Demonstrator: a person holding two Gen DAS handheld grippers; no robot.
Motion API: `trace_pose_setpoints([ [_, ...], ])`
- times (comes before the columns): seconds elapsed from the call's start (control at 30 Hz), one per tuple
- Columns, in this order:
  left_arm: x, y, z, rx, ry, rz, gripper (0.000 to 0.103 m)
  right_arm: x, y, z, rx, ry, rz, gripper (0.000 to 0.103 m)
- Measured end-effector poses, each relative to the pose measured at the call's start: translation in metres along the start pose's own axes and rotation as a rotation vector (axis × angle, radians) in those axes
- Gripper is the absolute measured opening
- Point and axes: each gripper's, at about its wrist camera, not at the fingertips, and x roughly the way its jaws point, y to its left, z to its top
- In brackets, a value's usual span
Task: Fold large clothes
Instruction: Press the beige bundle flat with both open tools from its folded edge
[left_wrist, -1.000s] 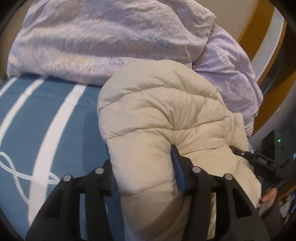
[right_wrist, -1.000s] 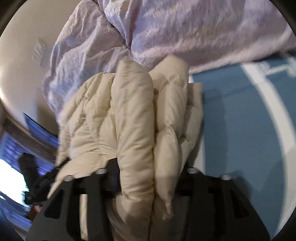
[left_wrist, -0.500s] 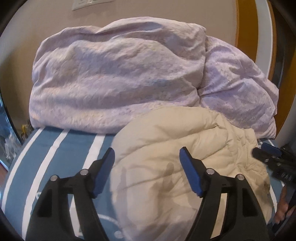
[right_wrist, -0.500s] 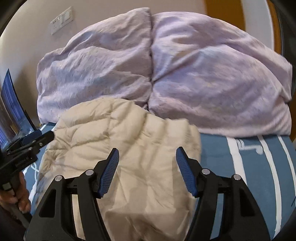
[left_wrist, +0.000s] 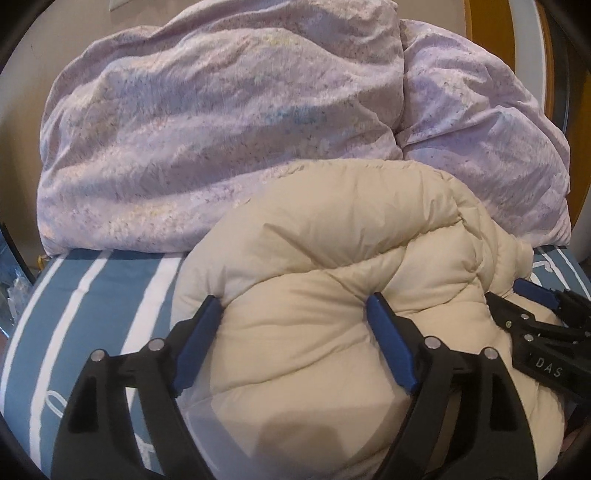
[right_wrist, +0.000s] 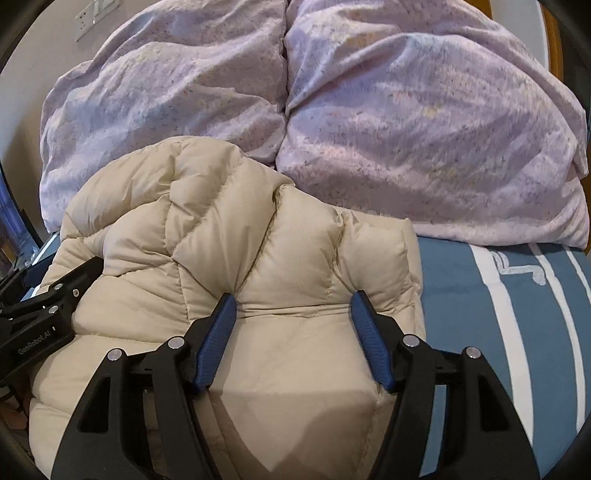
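Observation:
A puffy beige quilted jacket (left_wrist: 351, 229) lies folded in a bundle on the bed, seen too in the right wrist view (right_wrist: 221, 221). My left gripper (left_wrist: 291, 302) straddles its near left bulge. Its jaws are opening, the padding swells between them, and the blue pads (left_wrist: 199, 332) dent the fabric at the tips only. My right gripper (right_wrist: 291, 295) stands open over the jacket's right end, its fingertips (right_wrist: 364, 321) pushed into the seams. Each gripper shows at the edge of the other's view: the right (left_wrist: 535, 306), the left (right_wrist: 55, 295).
A big crumpled lilac duvet (left_wrist: 221, 110) is heaped right behind the jacket against the wall, also filling the back of the right view (right_wrist: 406, 110). A blue sheet with white stripes (left_wrist: 92, 314) (right_wrist: 498, 314) covers the bed either side. A wall socket (right_wrist: 96, 18) is up left.
Both grippers were shut on folds of the jacket a second ago. They let go, rolled level and widened, then moved forward so their tips press into the bundle.

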Motion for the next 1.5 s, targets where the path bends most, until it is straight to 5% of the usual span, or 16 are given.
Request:
trace_pose_setpoints([
  [0.6, 0.023, 0.0, -0.007, -0.024, 0.024, -0.016, 0.089, 0.004, -0.003, 0.002, 0.039, 0.006, 0.014, 0.066],
  [1.5, 0.049, -0.004, -0.004, 0.0, 0.077, 0.068, 0.101, 0.012, 0.002, 0.011, 0.013, 0.044, -0.04, 0.068],
])
